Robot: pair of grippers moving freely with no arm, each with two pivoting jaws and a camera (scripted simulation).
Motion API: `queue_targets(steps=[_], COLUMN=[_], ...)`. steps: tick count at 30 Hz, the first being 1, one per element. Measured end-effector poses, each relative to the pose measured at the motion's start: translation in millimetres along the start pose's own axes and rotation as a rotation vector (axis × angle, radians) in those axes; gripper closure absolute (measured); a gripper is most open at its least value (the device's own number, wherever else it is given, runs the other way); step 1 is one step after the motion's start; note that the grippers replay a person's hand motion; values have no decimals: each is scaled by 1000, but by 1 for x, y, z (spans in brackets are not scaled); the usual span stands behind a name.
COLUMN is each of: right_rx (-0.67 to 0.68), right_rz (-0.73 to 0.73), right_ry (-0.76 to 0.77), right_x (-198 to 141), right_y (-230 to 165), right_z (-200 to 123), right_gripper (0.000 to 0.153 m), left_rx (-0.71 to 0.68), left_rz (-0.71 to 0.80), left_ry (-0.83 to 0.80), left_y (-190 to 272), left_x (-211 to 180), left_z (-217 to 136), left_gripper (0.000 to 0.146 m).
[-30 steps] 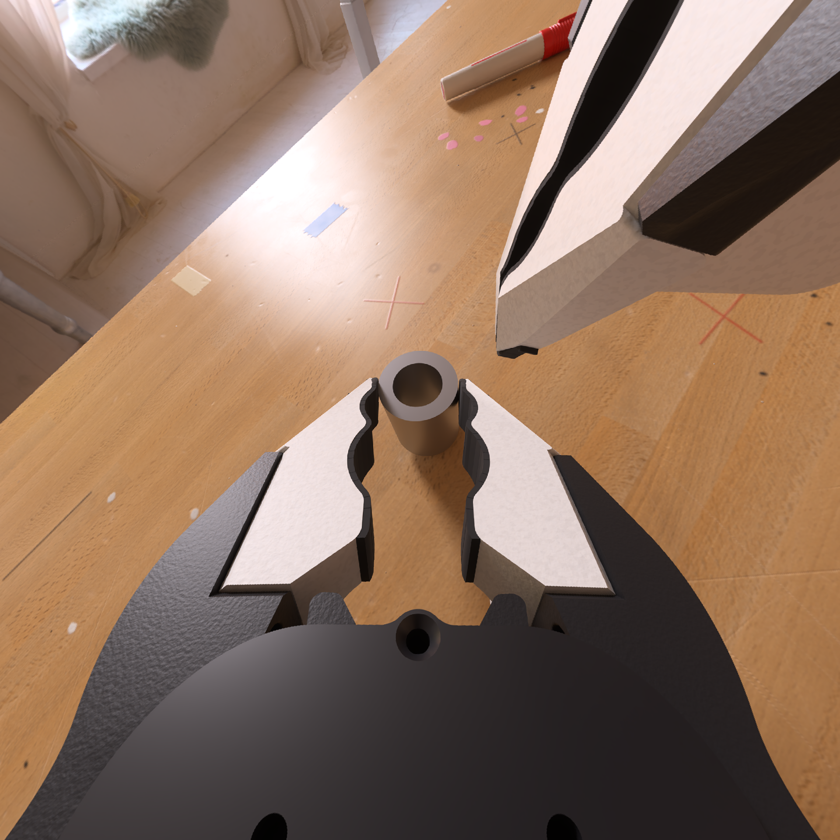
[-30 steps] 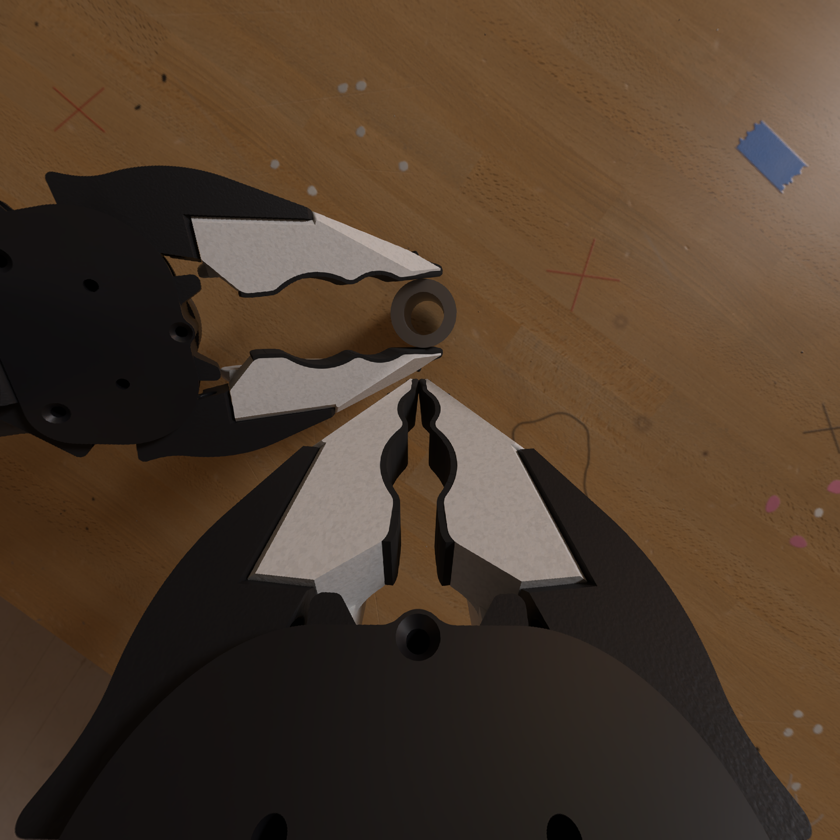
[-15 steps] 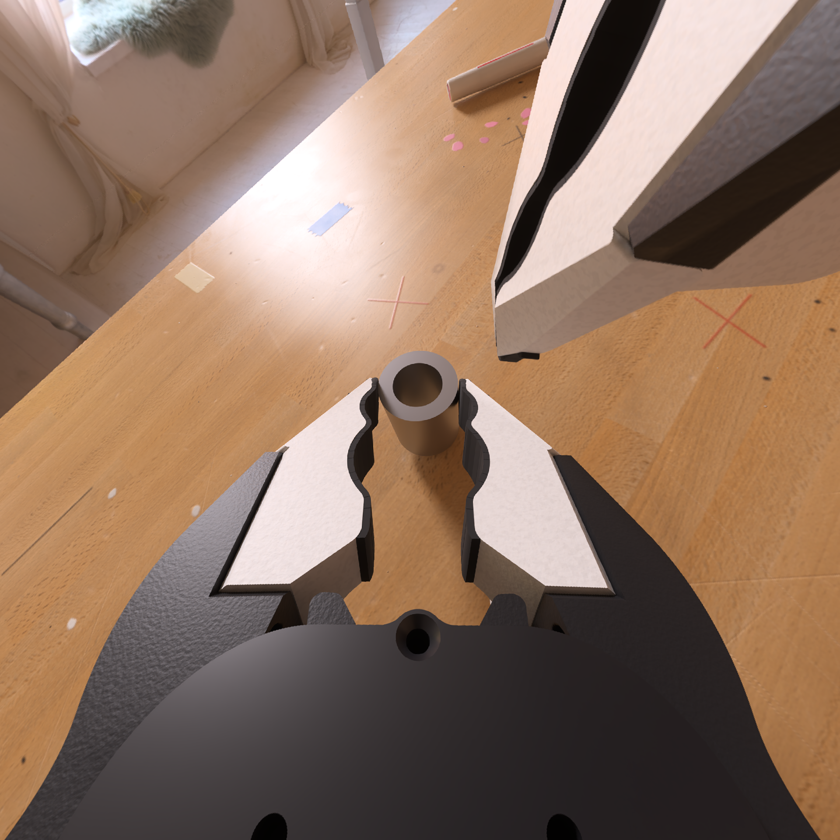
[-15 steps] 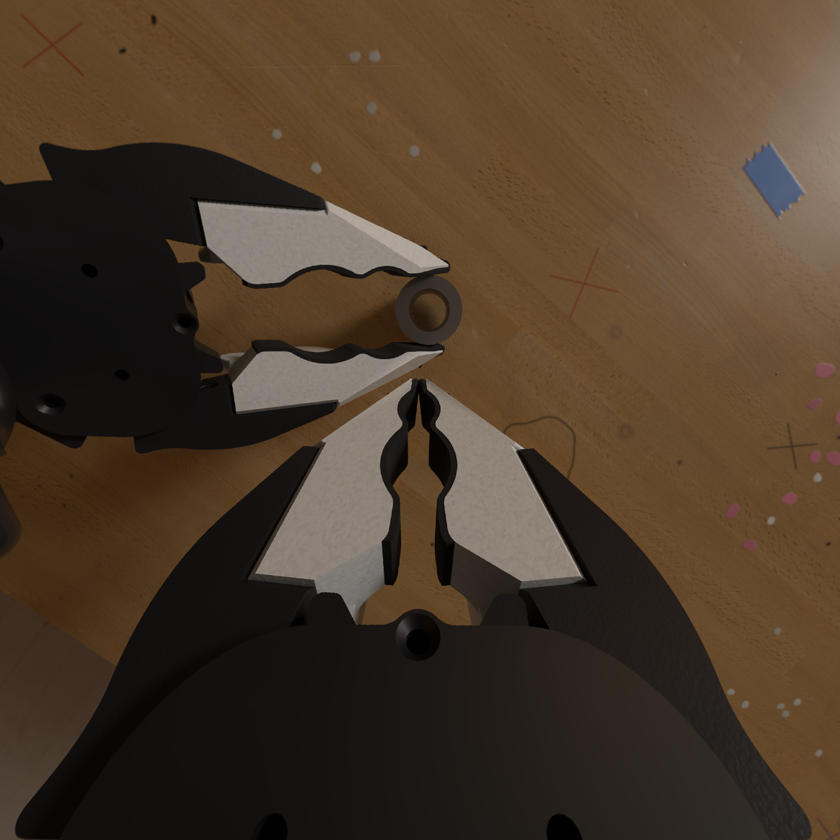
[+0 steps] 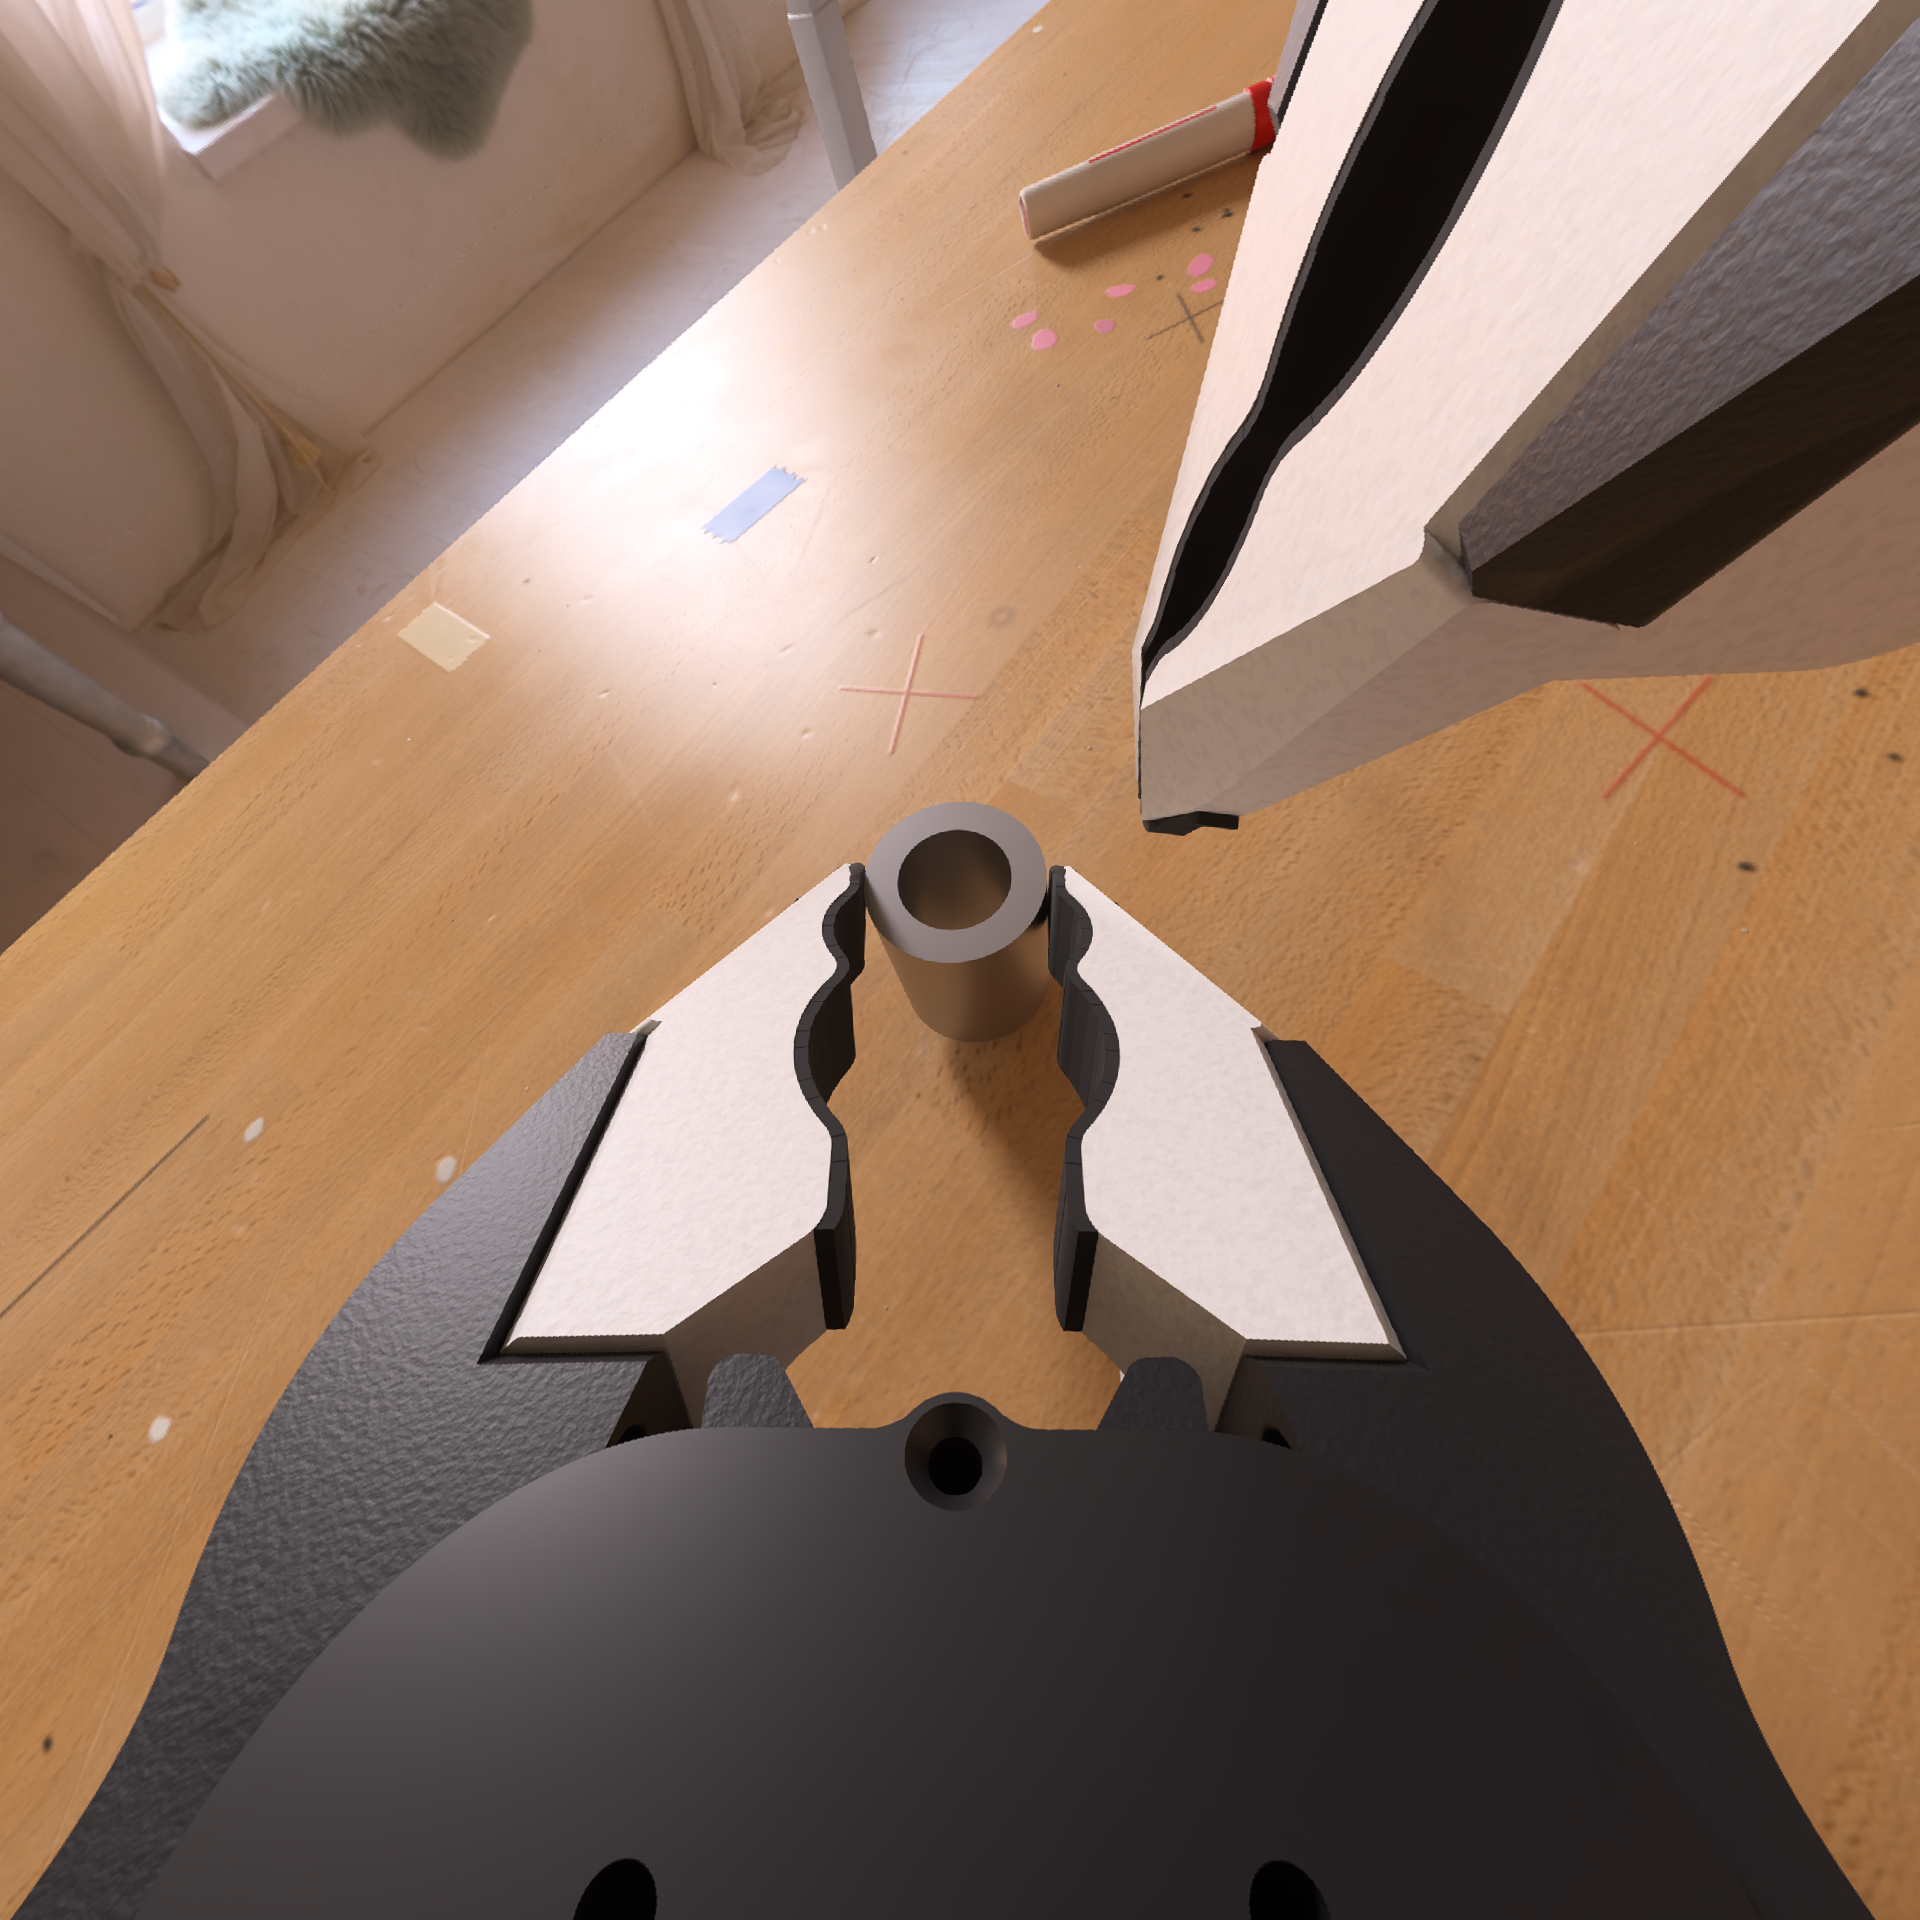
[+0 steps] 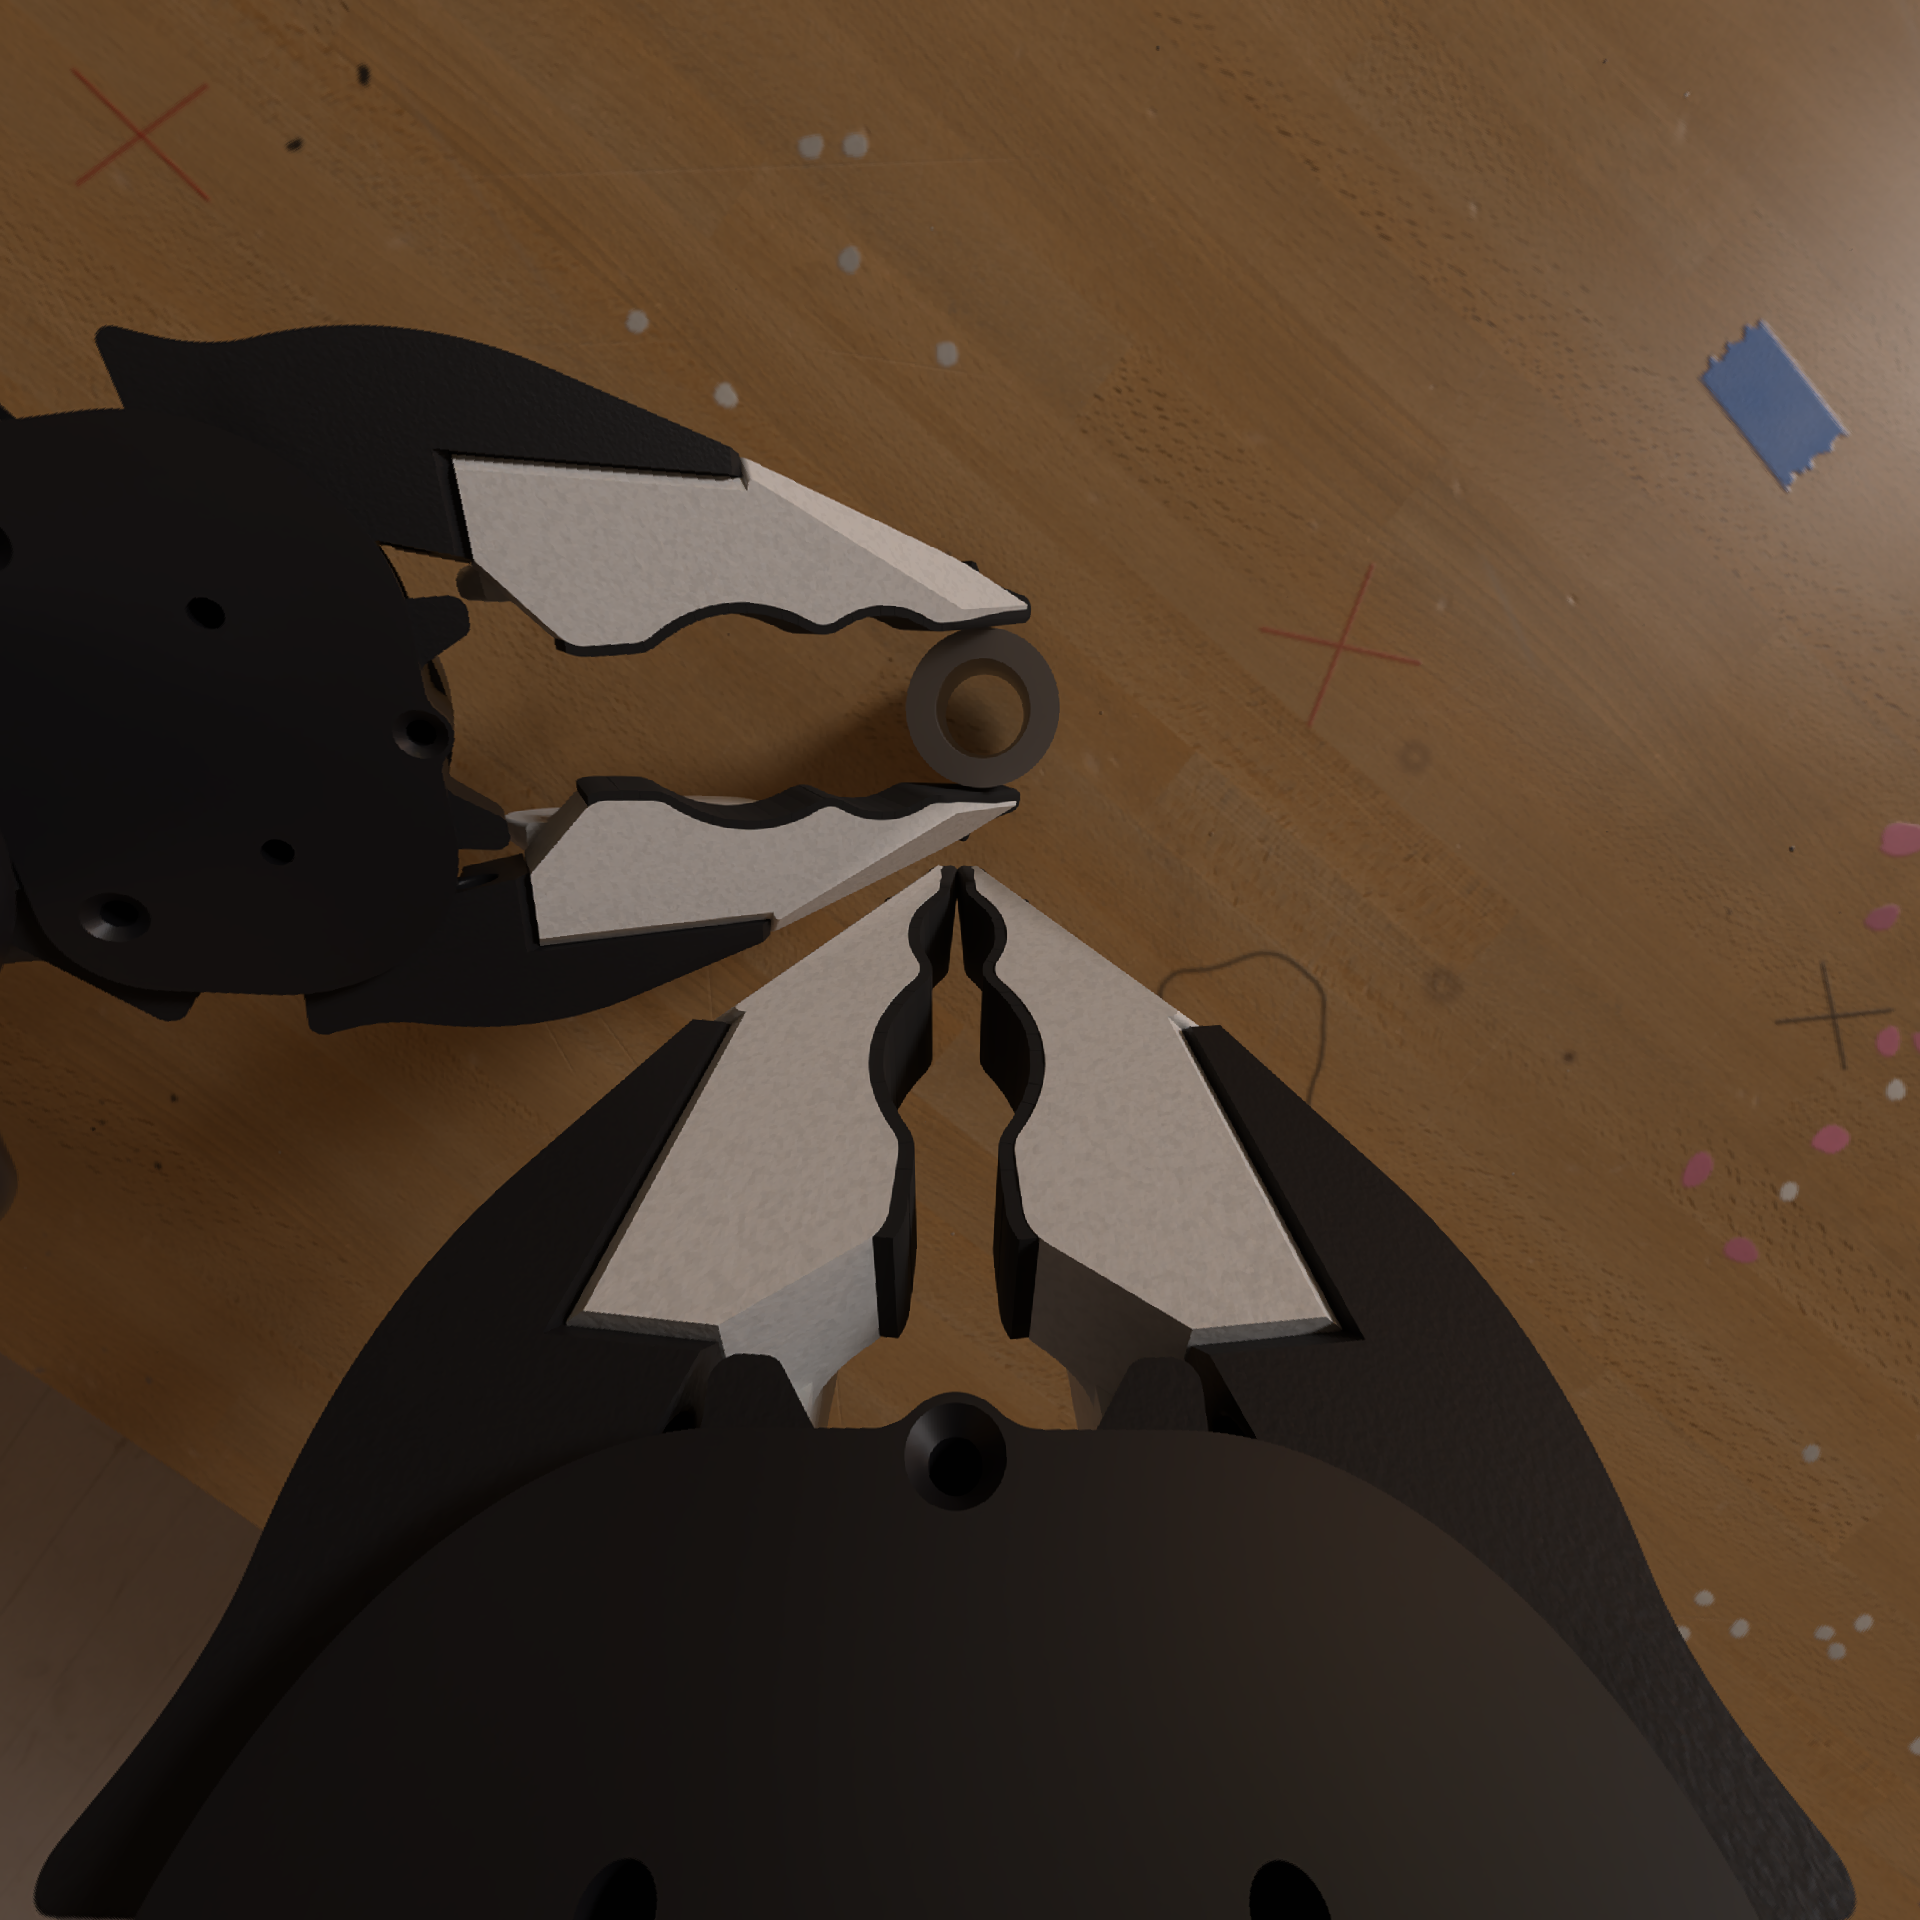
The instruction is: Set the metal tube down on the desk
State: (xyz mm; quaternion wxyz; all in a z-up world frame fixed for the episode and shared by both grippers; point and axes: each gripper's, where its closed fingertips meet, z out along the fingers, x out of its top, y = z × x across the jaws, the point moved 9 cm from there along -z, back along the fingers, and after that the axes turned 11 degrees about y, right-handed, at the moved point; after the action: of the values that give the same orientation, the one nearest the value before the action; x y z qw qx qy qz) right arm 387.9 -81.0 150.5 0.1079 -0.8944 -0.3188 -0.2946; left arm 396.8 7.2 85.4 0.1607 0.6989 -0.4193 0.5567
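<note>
The tube (image 5: pixel 954 914) stands upright w/ its open end up, pinched at the very tips of our left gripper (image 5: pixel 954 883). It looks at or just above the desk (image 5: pixel 520 935); contact we can't confirm. To finish well, we judge: ease straight down till the base seats flat, part the fingers evenly, then back out along their own line so neither tip tips it. Our right gripper (image 6: pixel 954 878), clenched on nothing, hangs close beside; keep it clear.
</note>
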Motion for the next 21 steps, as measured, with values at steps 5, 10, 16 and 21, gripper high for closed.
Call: queue_targets(steps=[5, 10, 16, 21], right_rx=[-15, -32, -28, -15], right_rz=[20, 30, 31, 8], right_ry=[30, 42, 32, 24], right_x=[-2, -5, -5, -3], right_y=[-1, -3, -3, -3], right_z=[0, 0, 0, 0], right_gripper=[153, 153, 153, 153], left_rx=[7, 8, 5, 18], left_rz=[1, 9, 11, 12], left_ry=[0, -9, -11, -2], left_y=[0, 0, 1, 0], left_x=[0, 0, 0, 0], left_z=[0, 1, 1, 0], left_gripper=[111, 111, 111, 111])
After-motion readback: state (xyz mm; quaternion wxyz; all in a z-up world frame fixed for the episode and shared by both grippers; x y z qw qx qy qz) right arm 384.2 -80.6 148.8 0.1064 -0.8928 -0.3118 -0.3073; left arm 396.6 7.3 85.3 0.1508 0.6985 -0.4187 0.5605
